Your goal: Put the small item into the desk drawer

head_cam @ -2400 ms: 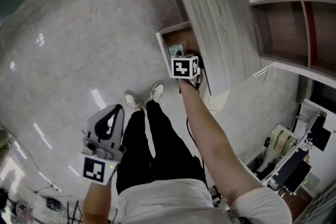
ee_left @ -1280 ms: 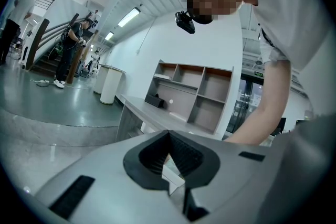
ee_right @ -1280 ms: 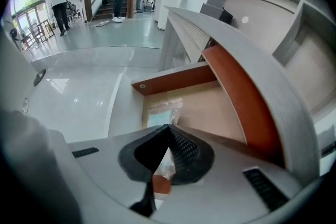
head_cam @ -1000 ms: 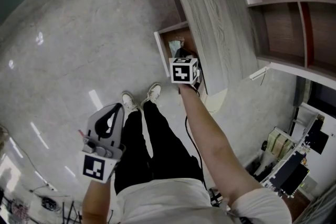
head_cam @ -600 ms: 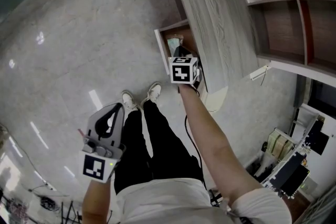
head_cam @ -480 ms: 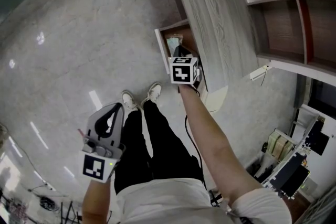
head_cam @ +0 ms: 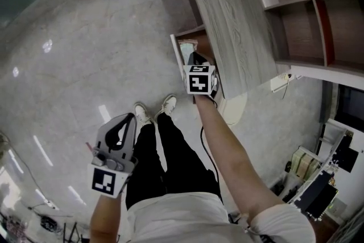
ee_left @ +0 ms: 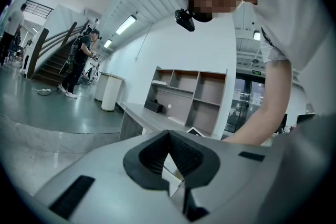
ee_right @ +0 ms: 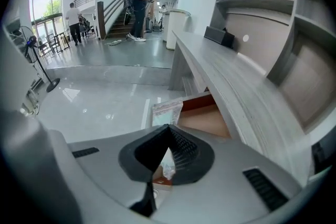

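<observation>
The right gripper (ee_right: 168, 127), jaws together and empty, is lifting up out of the drawer (ee_right: 207, 119). The bag (ee_right: 167, 112) stays inside, at its 12 o'clock. So the job looks about done. The left gripper (head_cam: 126, 119), also closed on nothing, waits at 7 o'clock.

I see a glossy, polished stone floor (head_cam: 74, 65) throwing back the ceiling lights. The tabletop (head_cam: 227, 20) is matt grey wood grain. Inside, the drawer (ee_right: 207, 119) looks like smooth reddish-brown wood. The small item (ee_right: 167, 111) is a clear, shiny plastic bag. The left gripper (ee_left: 169, 136) and right gripper (ee_right: 168, 131) are matt grey plastic with ribbed black pads (ee_right: 181, 147). The shelf unit (head_cam: 307, 31) looks like matt brown wood.
</observation>
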`<action>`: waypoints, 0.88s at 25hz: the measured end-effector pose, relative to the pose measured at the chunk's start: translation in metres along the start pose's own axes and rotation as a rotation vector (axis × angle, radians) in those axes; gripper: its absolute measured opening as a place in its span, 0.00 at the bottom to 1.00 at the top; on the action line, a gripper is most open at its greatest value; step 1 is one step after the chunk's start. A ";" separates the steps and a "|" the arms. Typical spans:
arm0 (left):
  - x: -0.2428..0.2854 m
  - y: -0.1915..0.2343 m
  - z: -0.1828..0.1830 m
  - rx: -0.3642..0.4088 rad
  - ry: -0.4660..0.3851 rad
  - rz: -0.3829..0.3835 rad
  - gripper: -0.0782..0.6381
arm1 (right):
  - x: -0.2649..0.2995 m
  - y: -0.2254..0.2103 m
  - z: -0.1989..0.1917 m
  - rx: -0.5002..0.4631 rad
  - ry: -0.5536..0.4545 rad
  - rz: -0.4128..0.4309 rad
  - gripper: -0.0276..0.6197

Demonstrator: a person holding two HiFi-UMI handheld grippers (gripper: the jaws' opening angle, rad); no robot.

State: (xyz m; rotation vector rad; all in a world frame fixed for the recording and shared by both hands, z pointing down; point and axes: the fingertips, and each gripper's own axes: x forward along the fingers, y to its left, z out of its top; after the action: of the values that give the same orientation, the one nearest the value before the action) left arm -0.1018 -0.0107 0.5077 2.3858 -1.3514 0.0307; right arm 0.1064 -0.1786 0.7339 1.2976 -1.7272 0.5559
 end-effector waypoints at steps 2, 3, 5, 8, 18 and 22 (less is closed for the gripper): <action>-0.004 0.000 0.008 0.013 -0.018 0.002 0.13 | -0.009 0.002 0.006 -0.001 -0.018 0.011 0.08; -0.006 -0.001 0.012 0.019 -0.027 0.003 0.13 | -0.014 0.002 0.010 -0.001 -0.029 0.015 0.08; -0.011 -0.004 0.019 0.027 -0.040 0.001 0.13 | -0.025 0.003 0.015 0.001 -0.046 0.025 0.08; -0.015 -0.011 0.028 0.043 -0.056 -0.011 0.13 | -0.042 0.005 0.023 0.005 -0.075 0.046 0.08; -0.022 -0.027 0.052 0.097 -0.101 -0.044 0.13 | -0.091 0.009 0.042 -0.023 -0.156 0.077 0.08; -0.025 -0.038 0.068 0.134 -0.127 -0.058 0.13 | -0.121 0.009 0.049 -0.027 -0.214 0.090 0.08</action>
State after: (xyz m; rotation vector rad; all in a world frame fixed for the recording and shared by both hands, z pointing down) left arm -0.0956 0.0035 0.4269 2.5766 -1.3760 -0.0484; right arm 0.0877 -0.1493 0.6076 1.3037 -1.9696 0.4568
